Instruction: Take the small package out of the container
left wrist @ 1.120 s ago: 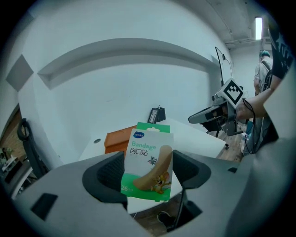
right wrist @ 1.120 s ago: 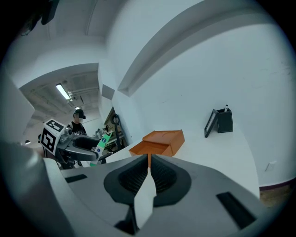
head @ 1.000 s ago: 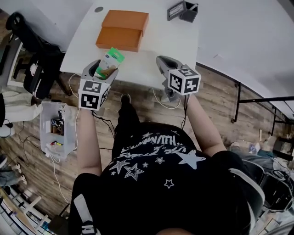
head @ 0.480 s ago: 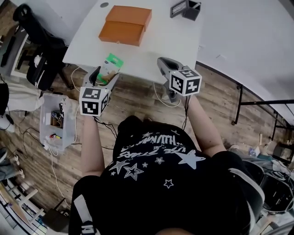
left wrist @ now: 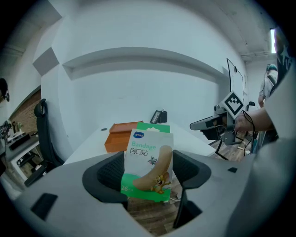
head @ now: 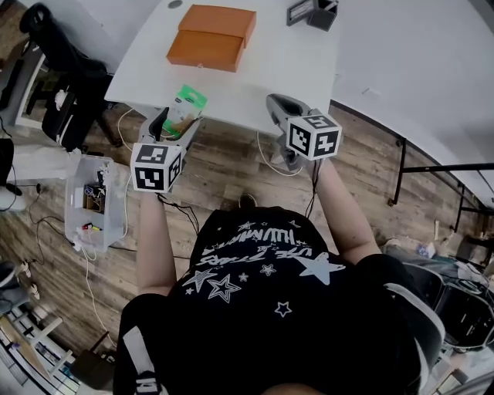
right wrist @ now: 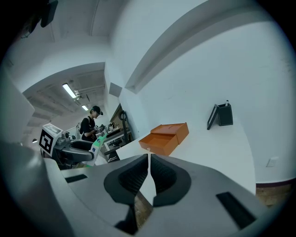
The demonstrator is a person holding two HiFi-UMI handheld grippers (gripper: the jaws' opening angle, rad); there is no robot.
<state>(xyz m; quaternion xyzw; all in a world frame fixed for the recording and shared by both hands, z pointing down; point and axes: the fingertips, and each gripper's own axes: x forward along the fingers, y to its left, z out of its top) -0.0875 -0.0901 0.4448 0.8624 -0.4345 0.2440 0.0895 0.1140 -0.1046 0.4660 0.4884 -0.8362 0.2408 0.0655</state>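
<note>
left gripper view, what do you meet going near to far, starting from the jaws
bandage packet clamped in the left gripper → orange box → black holder → white wall

The green-and-white flat bandage package (left wrist: 147, 162) covers the right end of the orange cardboard drawer box (left wrist: 118, 137) in the left gripper view. Its own bottom edge sinks behind the grey left gripper (left wrist: 149, 170). In the head view the top edge cuts off the black desk holder (head: 312, 12). The clear plastic floor bin (head: 114, 231) holds items too small to name, perhaps cables.
</note>
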